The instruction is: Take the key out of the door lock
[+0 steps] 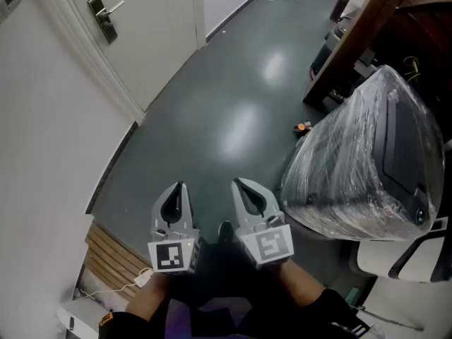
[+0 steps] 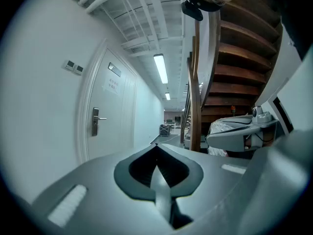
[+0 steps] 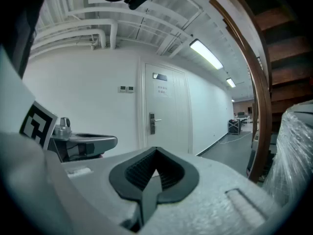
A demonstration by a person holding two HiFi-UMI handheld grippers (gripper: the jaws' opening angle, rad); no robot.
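Seen from above, the left gripper [image 1: 176, 189] and right gripper [image 1: 244, 188], pale grey plastic with dark ribbed pads [image 3: 139, 173], are held side by side in front of the person. Both are closed on nothing, probably because the work is not yet within reach. The white door [image 1: 148, 48], with its metal lock plate [image 1: 104, 20] and lever [image 1: 115, 6], stands well apart across a glossy dark floor [image 1: 233, 119]; the key is too small to make out.

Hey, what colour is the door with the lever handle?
The door is white and its handle is silver. It shows best in the right gripper view.
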